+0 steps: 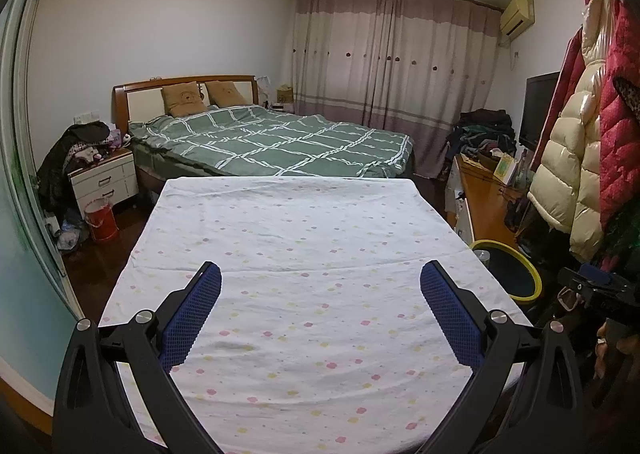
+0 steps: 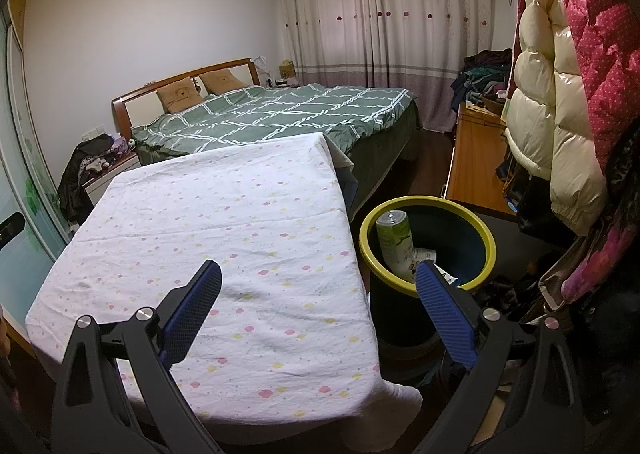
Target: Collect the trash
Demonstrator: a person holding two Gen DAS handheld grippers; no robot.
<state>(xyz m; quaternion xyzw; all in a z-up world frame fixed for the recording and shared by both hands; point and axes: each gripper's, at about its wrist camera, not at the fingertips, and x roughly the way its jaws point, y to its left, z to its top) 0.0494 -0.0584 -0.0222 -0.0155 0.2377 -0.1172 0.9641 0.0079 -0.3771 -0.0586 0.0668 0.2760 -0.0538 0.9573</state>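
Both grippers, left gripper (image 1: 320,286) and right gripper (image 2: 318,284), are held wide and empty. A green drink can (image 2: 395,242) is seen inside the yellow-rimmed dark bin (image 2: 486,232), just beside the right edge of the white flower-print covered worktop (image 2: 224,214). Risk noted: a low swing of the right gripper could clip the rim and tip the bin.

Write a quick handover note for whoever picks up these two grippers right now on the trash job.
Left gripper: open, empty, above the flowered tablecloth.
Right gripper: open, empty, at the table's right edge next to the trash bin.
Bin stands on the floor right of the table; inside it are a green can, leaning on the wall, and a smaller container.
No trash shows on the tablecloth.
Left: possibly the litter on the floor by the red bucket; too small to identify.
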